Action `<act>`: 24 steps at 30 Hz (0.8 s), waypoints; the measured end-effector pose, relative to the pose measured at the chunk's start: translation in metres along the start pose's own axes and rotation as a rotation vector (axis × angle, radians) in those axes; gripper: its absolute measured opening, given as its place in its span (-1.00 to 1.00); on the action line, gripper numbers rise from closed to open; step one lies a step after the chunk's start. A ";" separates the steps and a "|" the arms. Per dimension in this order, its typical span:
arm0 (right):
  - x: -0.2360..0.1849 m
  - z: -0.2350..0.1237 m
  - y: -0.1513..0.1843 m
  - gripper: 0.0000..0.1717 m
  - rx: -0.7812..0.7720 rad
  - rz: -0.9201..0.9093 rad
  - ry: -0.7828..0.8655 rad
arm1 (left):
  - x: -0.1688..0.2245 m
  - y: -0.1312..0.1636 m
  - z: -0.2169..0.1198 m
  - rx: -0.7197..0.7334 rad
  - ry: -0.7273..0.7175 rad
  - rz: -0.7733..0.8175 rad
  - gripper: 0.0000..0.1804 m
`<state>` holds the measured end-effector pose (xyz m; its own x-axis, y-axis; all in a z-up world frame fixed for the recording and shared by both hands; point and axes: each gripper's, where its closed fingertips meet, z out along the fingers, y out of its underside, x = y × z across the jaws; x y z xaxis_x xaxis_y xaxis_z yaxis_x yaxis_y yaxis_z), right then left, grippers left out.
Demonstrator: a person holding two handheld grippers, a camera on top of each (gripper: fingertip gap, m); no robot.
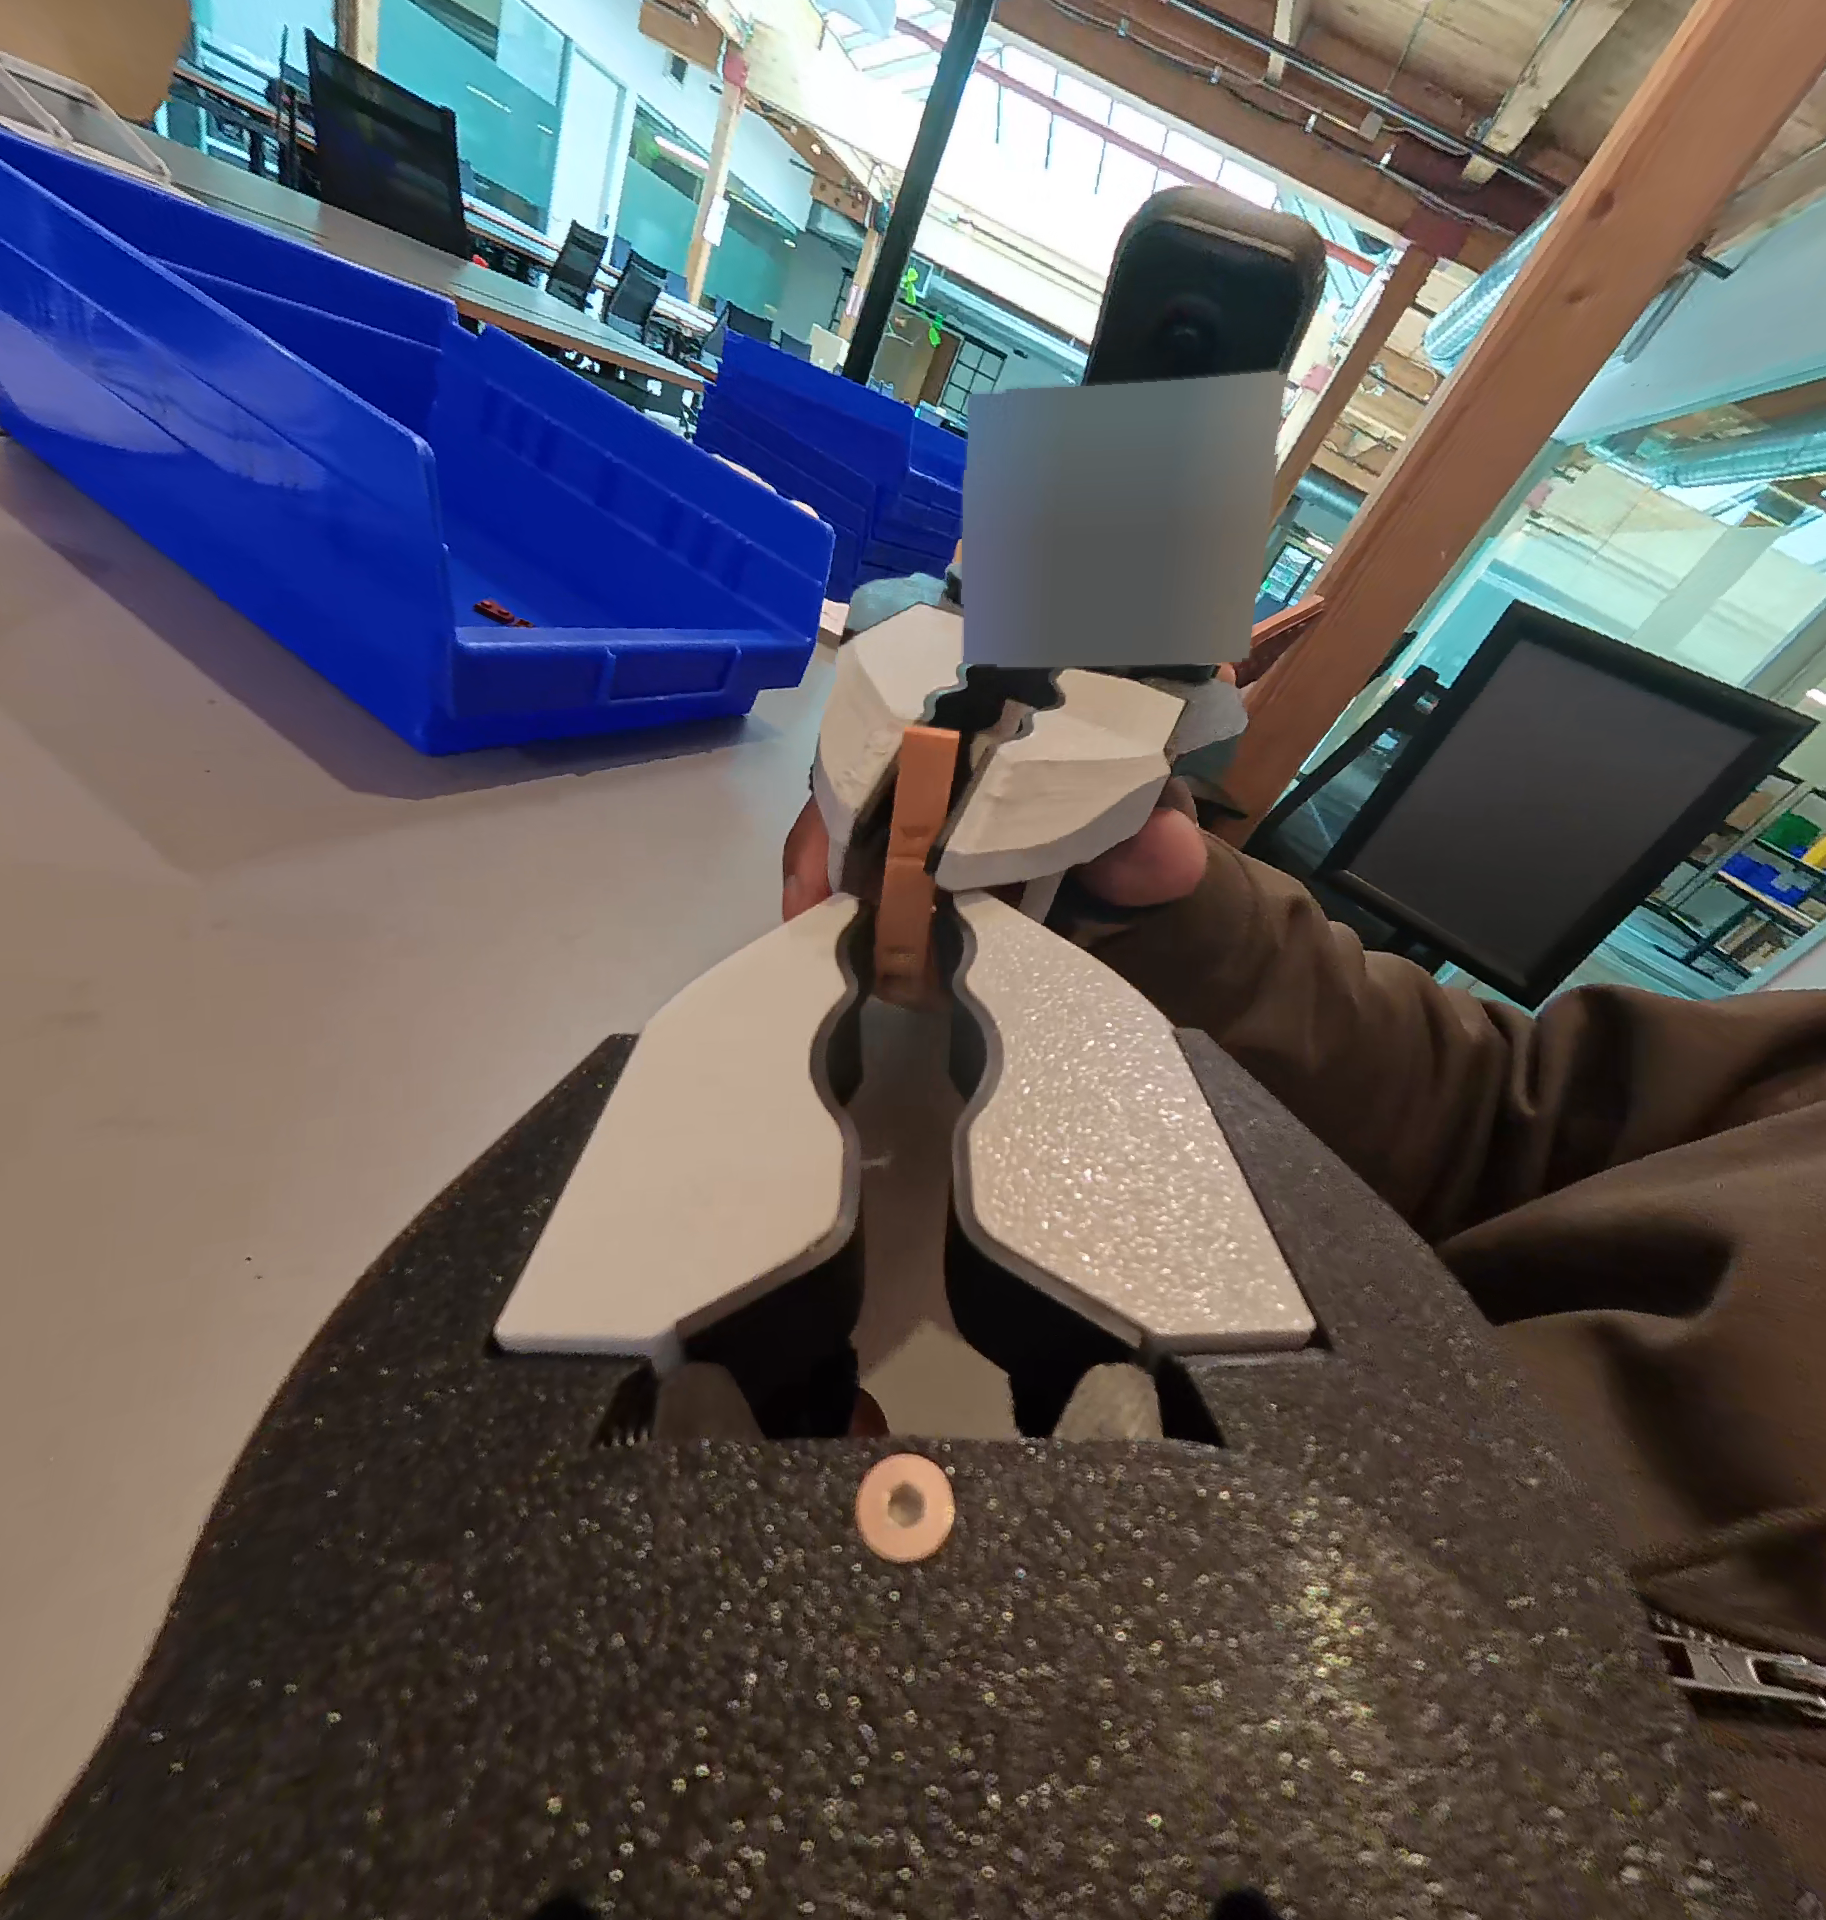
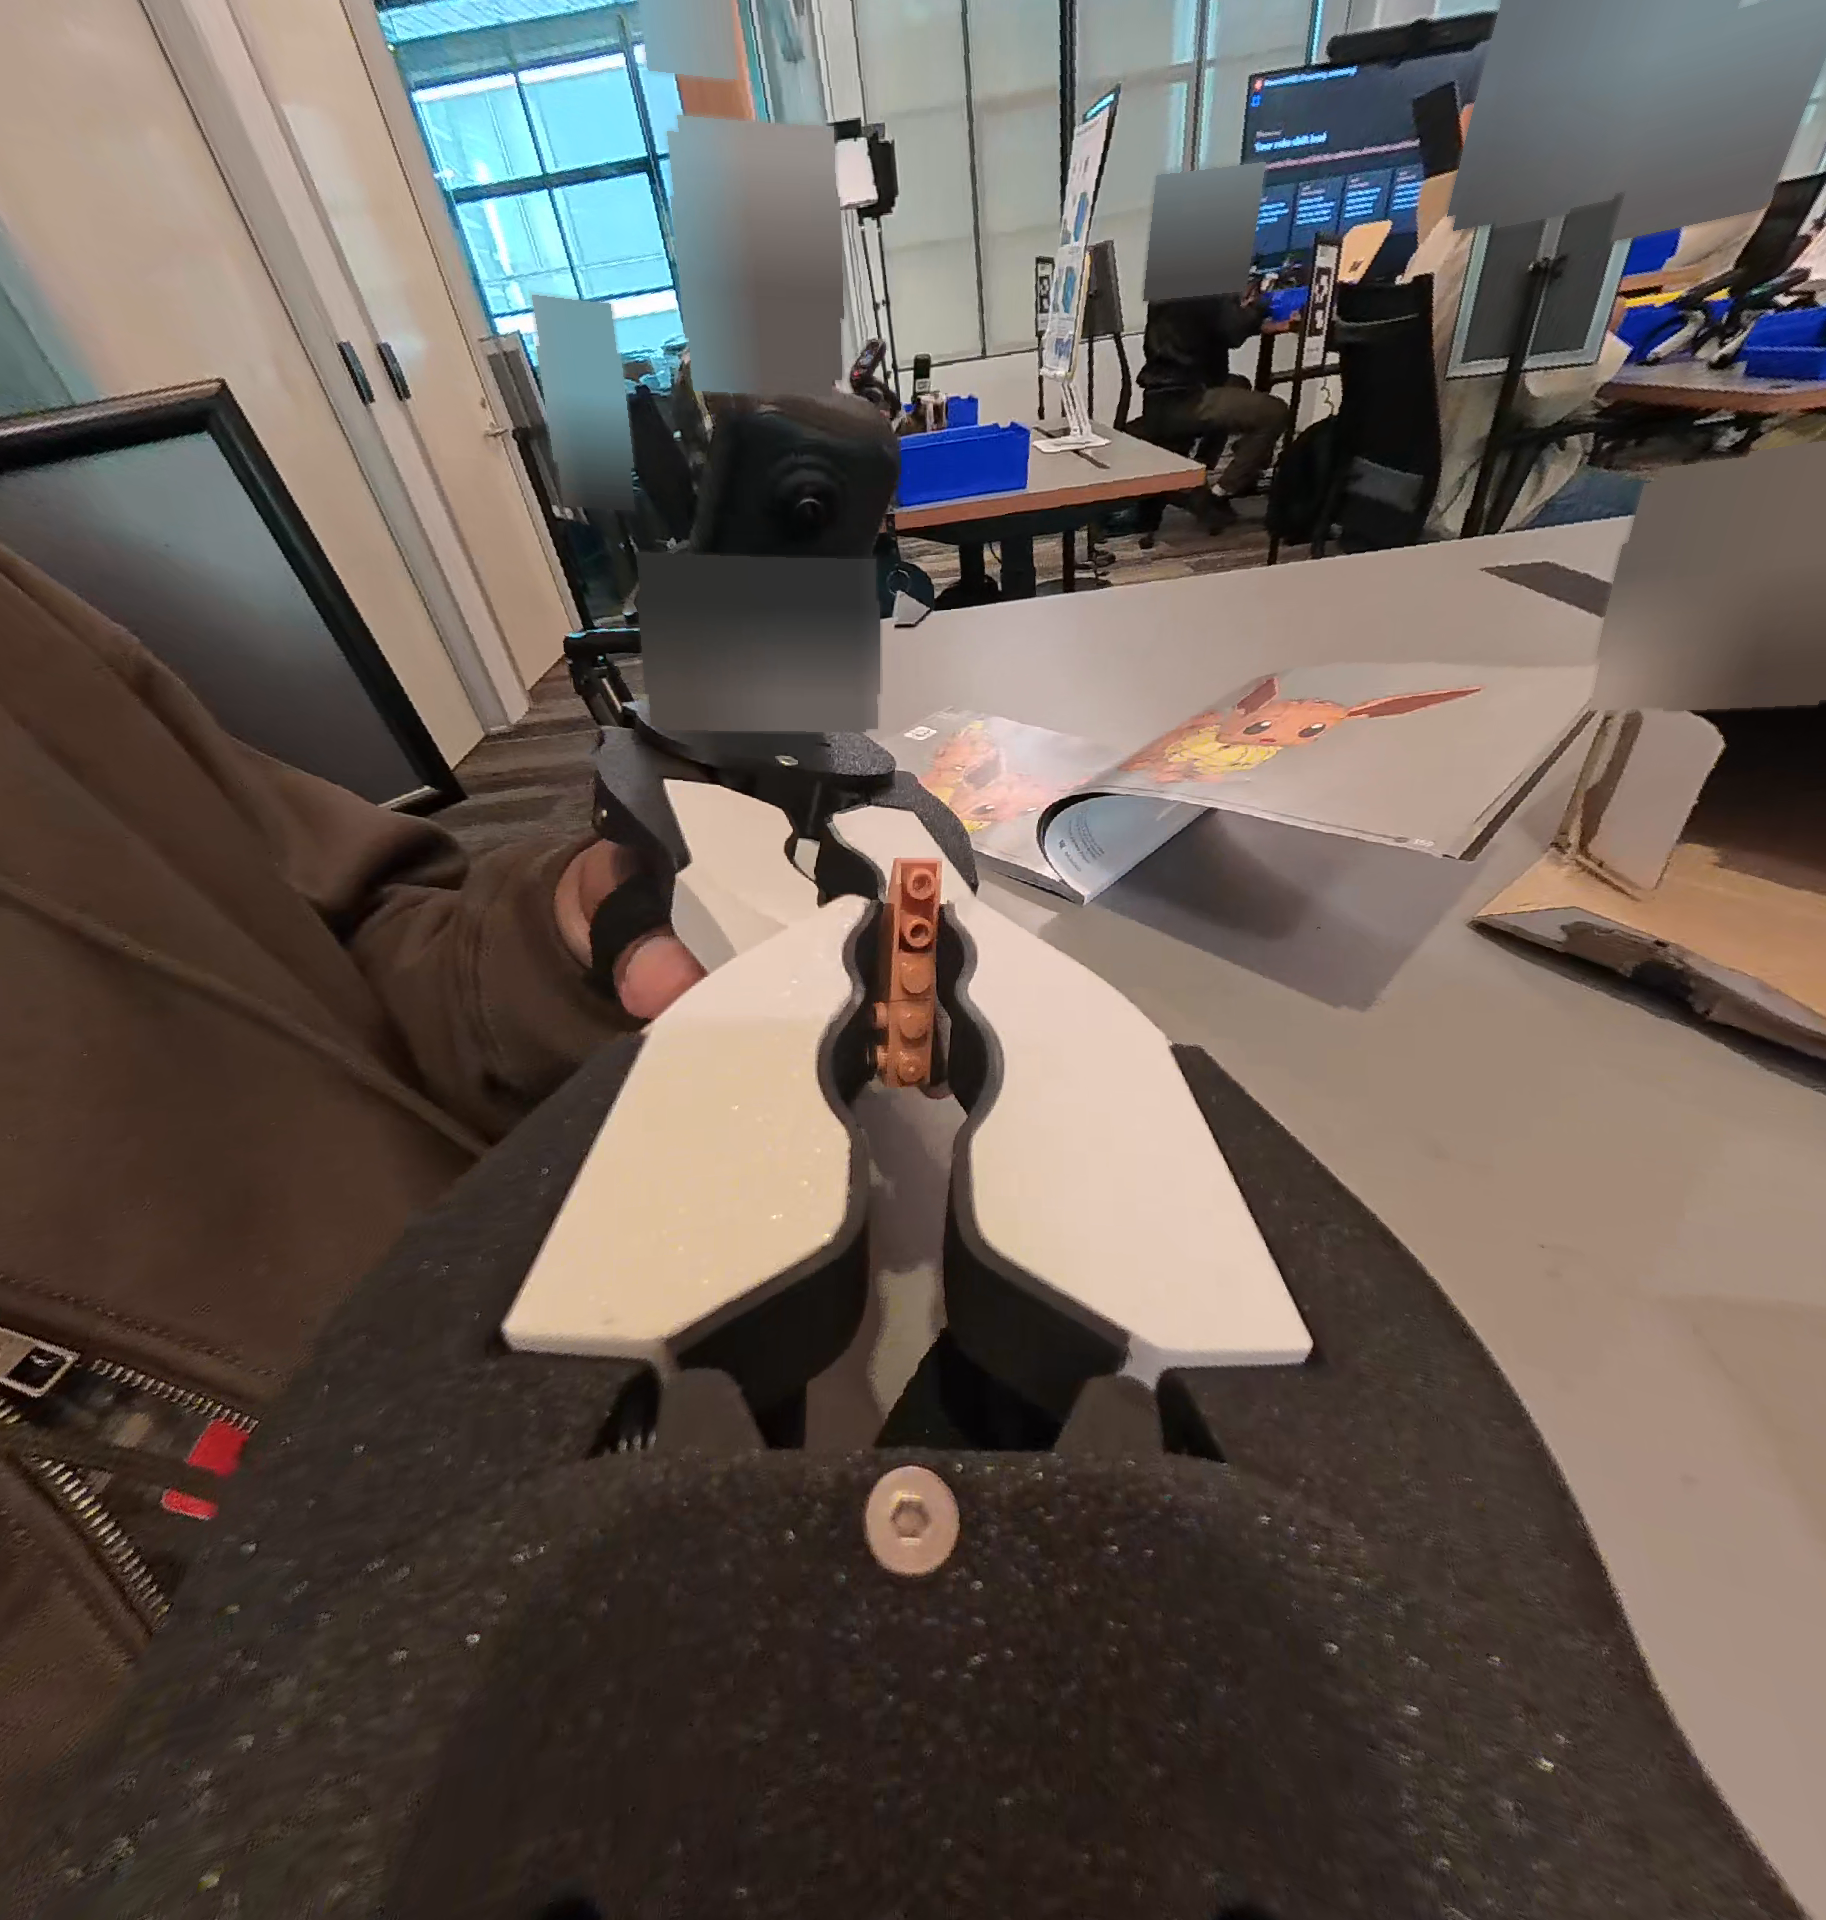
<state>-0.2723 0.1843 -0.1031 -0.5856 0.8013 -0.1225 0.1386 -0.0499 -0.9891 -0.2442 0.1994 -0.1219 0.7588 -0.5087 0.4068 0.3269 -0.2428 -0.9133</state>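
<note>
Left wrist view: left gripper [image 1: 904, 935] and right gripper [image 1: 940, 790] both nipped narrow on one orange-brown studded plastic brick strip [image 1: 914, 831], above grey matte tabletop [image 1: 213, 987]; blue plastic bin [image 1: 389, 540] behind, timber-beamed workshop.

Right wrist view: right gripper [image 2: 909, 966] clamps strip; open illustrated booklet [image 2: 1252, 769], torn cardboard [image 2: 1719, 914] on table.

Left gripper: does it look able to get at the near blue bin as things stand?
Probably, path-wise: only bare table lies between the left gripper and the blue bin. But its fingers are closed on the orange brick strip that the right gripper also holds.
</note>
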 end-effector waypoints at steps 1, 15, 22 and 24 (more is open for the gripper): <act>0.001 -0.001 -0.001 -0.89 0.010 0.005 0.003 | 0.000 0.000 0.000 0.002 -0.001 -0.002 -0.87; -0.005 -0.003 -0.014 -0.89 0.105 0.054 -0.061 | 0.007 -0.006 -0.003 0.037 -0.024 0.132 -0.90; 0.025 -0.042 -0.037 -0.90 0.281 0.149 0.008 | 0.006 -0.029 -0.025 0.196 0.078 0.002 -0.90; 0.039 -0.059 -0.044 -0.90 0.338 0.156 0.082 | -0.004 -0.032 -0.030 0.214 0.065 -0.053 -0.90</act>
<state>-0.2539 0.2533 -0.0591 -0.5105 0.8128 -0.2805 -0.0582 -0.3581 -0.9319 -0.2742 0.1848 -0.0932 0.7013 -0.5540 0.4487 0.4829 -0.0939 -0.8706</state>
